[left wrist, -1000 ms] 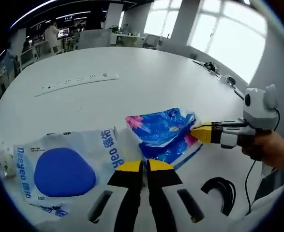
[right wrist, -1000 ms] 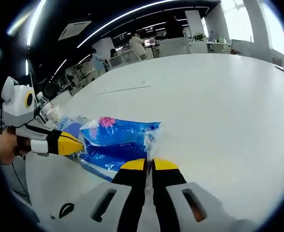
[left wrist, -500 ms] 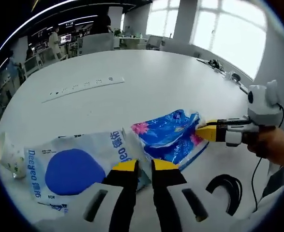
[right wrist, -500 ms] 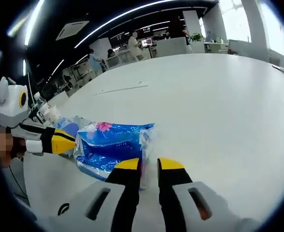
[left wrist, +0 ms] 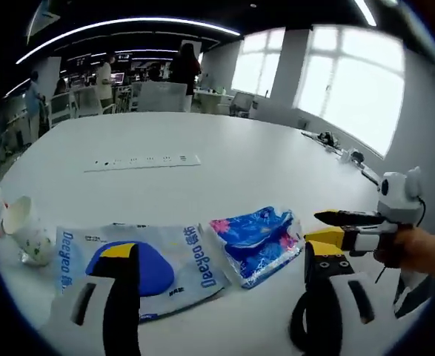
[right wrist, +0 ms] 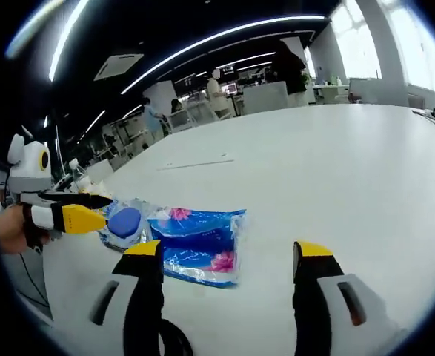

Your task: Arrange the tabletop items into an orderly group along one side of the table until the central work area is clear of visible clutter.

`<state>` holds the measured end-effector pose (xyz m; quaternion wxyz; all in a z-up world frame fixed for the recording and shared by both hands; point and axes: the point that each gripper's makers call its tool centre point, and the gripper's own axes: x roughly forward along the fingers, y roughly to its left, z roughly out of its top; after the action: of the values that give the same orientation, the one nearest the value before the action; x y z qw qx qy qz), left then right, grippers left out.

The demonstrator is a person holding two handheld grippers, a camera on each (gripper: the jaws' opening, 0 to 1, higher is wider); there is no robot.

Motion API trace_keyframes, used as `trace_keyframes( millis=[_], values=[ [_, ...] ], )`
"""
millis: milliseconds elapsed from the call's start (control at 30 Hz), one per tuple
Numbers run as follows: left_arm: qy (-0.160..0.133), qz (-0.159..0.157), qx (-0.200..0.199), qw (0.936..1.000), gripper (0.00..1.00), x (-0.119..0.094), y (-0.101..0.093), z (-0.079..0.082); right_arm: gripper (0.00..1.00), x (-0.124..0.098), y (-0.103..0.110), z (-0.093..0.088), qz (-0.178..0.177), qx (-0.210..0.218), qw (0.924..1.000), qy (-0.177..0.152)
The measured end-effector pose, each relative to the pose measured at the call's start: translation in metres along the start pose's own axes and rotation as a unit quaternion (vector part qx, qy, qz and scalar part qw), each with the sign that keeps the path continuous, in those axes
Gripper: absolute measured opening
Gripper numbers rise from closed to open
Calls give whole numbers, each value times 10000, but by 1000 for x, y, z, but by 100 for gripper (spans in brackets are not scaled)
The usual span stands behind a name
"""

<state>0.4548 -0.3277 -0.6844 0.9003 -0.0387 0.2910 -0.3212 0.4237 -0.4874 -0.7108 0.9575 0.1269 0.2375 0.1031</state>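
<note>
1. The left tool stands wide open over the white counter with nothing between its 2 jaws.
2. Just ahead of it lie 2 flat packets, side by side and touching at their edges: 1 white packet with a blue oval toward its left jaw, and 1 blue floral packet toward its right jaw.
3. Left of the left jaw, 1 paper cup lies tilted on the counter, apart from the white packet.
4. Far ahead of the left tool, 1 long white strip lies flat across the counter.
5. The right tool is also wide open and holds nothing; in the left gripper view it comes in from the right, held by 1 hand.
6. In the right gripper view the blue floral packet sits just ahead of the left jaw, with the white packet beyond it.
7. Near the right jaw of the left tool, 1 black cable curls on the counter.
</note>
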Motion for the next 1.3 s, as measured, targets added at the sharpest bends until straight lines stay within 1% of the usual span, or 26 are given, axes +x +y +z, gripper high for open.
trace_keyframes(
  millis=[67, 200, 367, 500, 633, 767, 867, 1067, 1200, 1300],
  values=[
    [-61, -26, 56, 10000, 100, -7, -3, -4, 82, -8, 3, 1, 6, -39, 10000, -30],
    [0, -71, 265, 9996, 100, -17, -8, -13, 84, -20, 9, 0, 4, -99, 9999, -59],
    [-19, -143, 388, 9991, 100, -34, -13, -16, 85, -32, 19, -3, 29, -134, 9999, -83],
    [-80, -148, 427, 9989, 100, -50, -12, -17, 85, -41, 31, -9, 82, -148, 9998, -46],
    [-137, -112, 352, 9992, 100, -63, -6, -21, 85, -46, 38, -15, 116, -143, 9998, -3],
    [-95, -104, 304, 9994, 100, -66, -3, -27, 84, -48, 42, -19, 99, -44, 9999, 33],
    [-64, -114, 270, 9996, 100, -66, -1, -29, 83, -51, 43, -15, 93, -55, 9999, -10],
    [-103, -224, 335, 9991, 100, -66, 0, -23, 82, -57, 39, -7, 10, -27, 9999, -110],
    [-110, -289, 423, 9986, 100, -68, 2, -21, 81, -60, 36, -8, -24, -28, 9999, -96],
    [-111, -320, 559, 9979, 100, -74, 5, -20, 81, -64, 38, -10, 0, -36, 10000, -19]
  ],
)
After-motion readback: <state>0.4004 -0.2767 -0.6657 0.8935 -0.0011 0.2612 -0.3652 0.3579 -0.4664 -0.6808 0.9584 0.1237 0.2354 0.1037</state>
